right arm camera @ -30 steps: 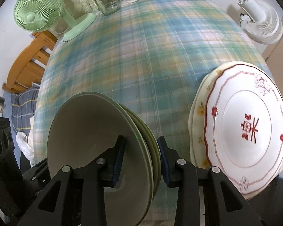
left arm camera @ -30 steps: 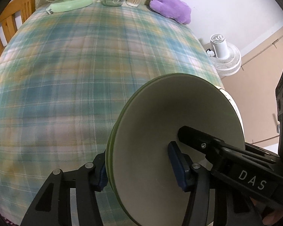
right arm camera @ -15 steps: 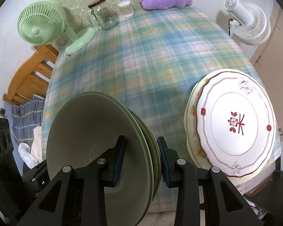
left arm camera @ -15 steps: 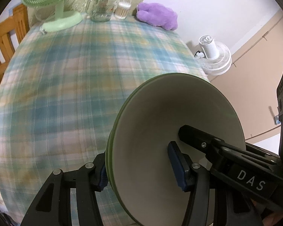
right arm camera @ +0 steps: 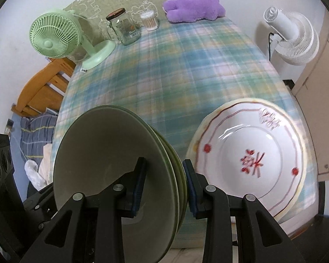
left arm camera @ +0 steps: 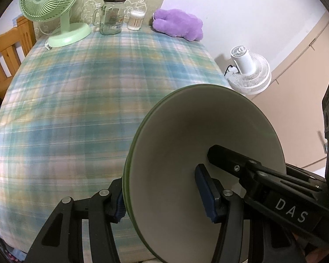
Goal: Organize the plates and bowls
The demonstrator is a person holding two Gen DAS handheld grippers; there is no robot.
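**Green plates held on edge by both tools, patterned stack off to the right**

From the left wrist camera, I see my left tool (left arm camera: 164,195) closed on the green plates (left arm camera: 199,153), one pad on the outer face and one on the pale inner face. The plates stand on edge, lifted above the checked worktop (left arm camera: 87,109), faces turned sideways. The right tool comes in from the right and bites the same stack across its far rim. At the far end of the worktop stand a green fan (left arm camera: 52,11), a glass jar (left arm camera: 111,15) and a purple soft toy (left arm camera: 179,25).

From the right wrist camera, my right tool (right arm camera: 164,186) is narrow, clamped on the same green plates (right arm camera: 111,166); I count about three rims fanned between the pads. The stack is upright, its edge running along the tool's fingers. Just to the right, near the worktop's front right corner, lies the white patterned plate (right arm camera: 252,160) flat on another plate beneath it.

I judge the coming move turns on this: the patterned stack lies to the right of the green plates, closer to my right tool, so the green ones must tip from upright to flat before setting down.
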